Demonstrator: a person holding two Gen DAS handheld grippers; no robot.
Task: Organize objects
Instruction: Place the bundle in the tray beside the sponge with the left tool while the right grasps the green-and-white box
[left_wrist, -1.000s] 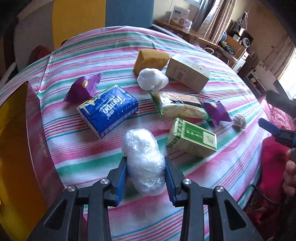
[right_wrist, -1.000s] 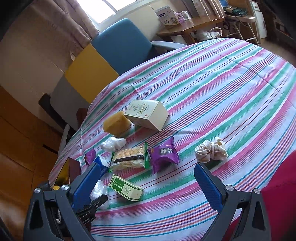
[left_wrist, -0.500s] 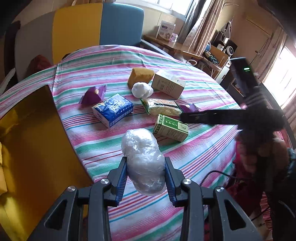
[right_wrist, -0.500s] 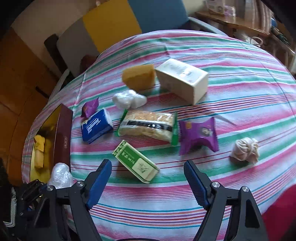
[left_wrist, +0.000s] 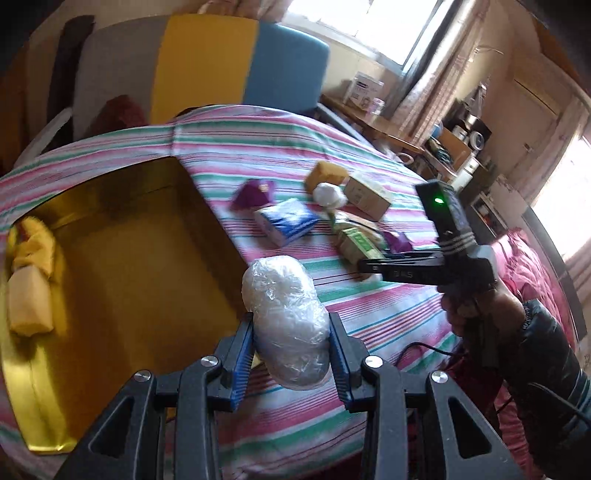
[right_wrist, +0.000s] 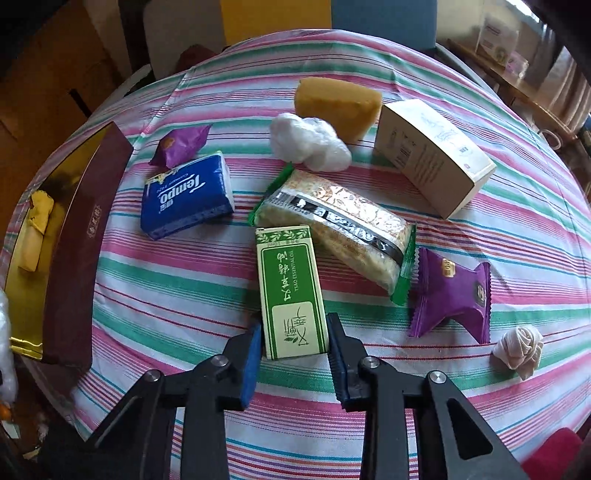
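While right claw (right_wrist: 294, 349) clamps green box (right_wrist: 290, 291), gold tray (left_wrist: 122, 258) nears table edge

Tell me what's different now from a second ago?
The right tool dropped onto the green box; its jaws have just been closing, and now they pinch it. The left tool, holding the plastic bundle, swung toward the gold tray. Everything else on the tablecloth stayed put.
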